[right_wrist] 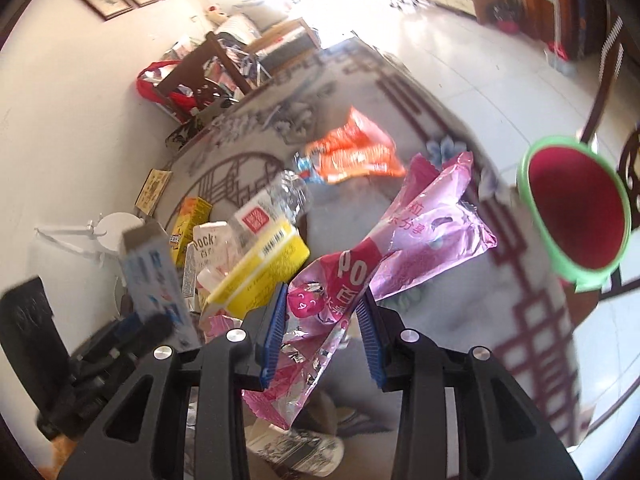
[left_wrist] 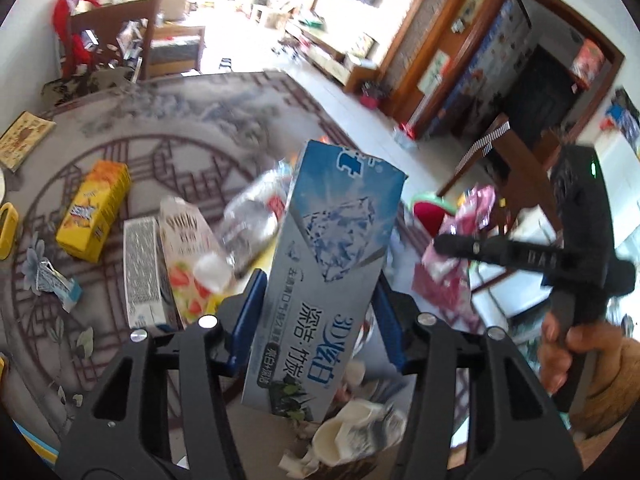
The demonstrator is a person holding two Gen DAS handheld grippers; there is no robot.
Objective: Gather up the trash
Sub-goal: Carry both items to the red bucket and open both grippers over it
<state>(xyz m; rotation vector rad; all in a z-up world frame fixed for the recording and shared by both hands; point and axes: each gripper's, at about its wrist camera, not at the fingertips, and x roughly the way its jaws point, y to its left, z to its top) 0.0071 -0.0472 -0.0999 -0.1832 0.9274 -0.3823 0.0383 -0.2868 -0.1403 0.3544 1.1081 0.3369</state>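
My left gripper (left_wrist: 316,300) is shut on a long blue toothpaste box (left_wrist: 328,264) and holds it above the patterned table. My right gripper (right_wrist: 324,320) is shut on a pink foil snack wrapper (right_wrist: 380,256), also held off the table. The toothpaste box also shows in the right wrist view (right_wrist: 154,280), at the left. The right gripper and pink wrapper show in the left wrist view (left_wrist: 452,256), at the right. On the table lie a yellow box (left_wrist: 94,216), a Pocky box (left_wrist: 188,256), a crushed clear bottle (left_wrist: 256,216), an orange wrapper (right_wrist: 352,152) and crumpled cups (left_wrist: 356,432).
A red bin with a green rim (right_wrist: 576,216) is at the right, beyond the table edge. A small blue-white wrapper (left_wrist: 56,284) lies at the table's left. A wooden chair (left_wrist: 108,40) with clutter stands at the far side. Tiled floor lies to the right.
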